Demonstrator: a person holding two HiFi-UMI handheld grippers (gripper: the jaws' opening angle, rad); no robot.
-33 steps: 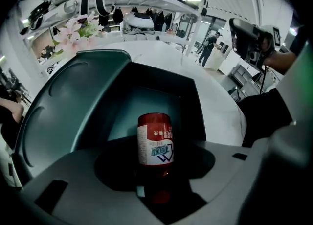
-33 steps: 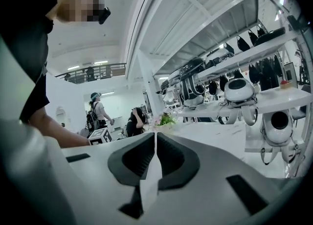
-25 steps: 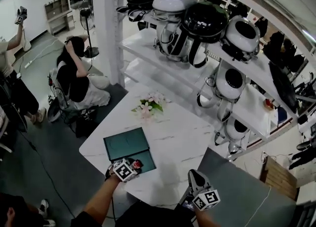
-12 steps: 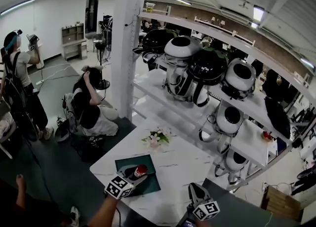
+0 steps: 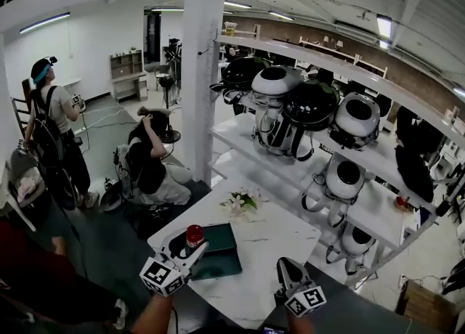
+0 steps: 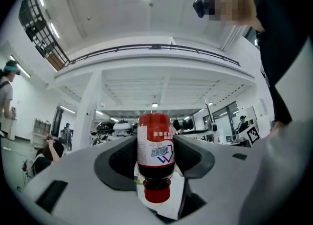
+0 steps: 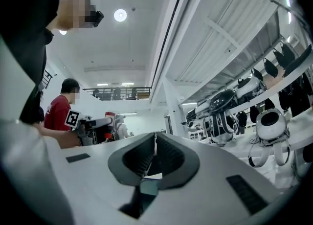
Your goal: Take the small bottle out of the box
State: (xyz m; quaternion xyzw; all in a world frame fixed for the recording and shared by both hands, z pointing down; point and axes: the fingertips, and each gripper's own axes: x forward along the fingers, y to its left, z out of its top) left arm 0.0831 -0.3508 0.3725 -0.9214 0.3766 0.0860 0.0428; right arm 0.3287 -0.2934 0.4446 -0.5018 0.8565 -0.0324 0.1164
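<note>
Red-capped small bottle [image 6: 155,158] clamped between both jaws of left gripper [image 5: 192,251], jaws pressing its labelled body from either side, cap end toward the camera in the left gripper view, label reads upside down there. Head view: bottle held up out of the dark green box [image 5: 221,242], over the box's left edge. Box lies open on white marble table [image 5: 272,242]. Right gripper [image 5: 285,266] is to the right of the box, well apart from it, by the table's near edge, jaws closed together with nothing between them. Small flower bunch [image 5: 242,202] lies beyond the box's far side, near it but not touching
</note>
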